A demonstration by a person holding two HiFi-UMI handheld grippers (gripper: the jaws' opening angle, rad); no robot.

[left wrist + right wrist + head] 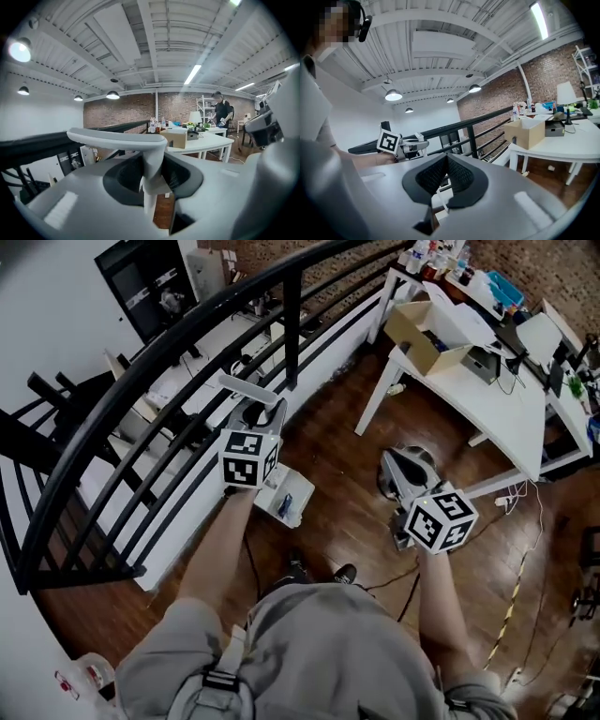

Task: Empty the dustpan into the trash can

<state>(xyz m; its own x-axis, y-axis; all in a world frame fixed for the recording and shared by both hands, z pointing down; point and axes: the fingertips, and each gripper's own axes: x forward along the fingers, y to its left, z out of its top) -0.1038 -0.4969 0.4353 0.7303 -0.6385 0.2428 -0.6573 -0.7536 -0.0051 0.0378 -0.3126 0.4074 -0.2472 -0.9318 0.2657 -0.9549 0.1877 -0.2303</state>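
Note:
My left gripper [265, 414] is raised beside the black railing, shut on the pale grey dustpan handle [246, 388]. In the left gripper view [152, 180] the handle's stem [151, 174] stands between the pads and its flat top bar [117, 138] crosses just above them. I cannot make out the pan itself. A white open-topped bin [283, 499] with a blue scrap inside stands on the floor below that gripper. My right gripper [401, 468] hovers over the wooden floor to the right, its jaws [446, 161] shut with nothing between them. The left gripper [414, 145] also shows in the right gripper view.
A black metal railing [169, 352] curves along the left, close to the left gripper. A white table [487, 390] carrying a cardboard box [427, 334] stands at the upper right. Cables [520, 568] trail over the floor on the right. A person [221, 111] works at a far table.

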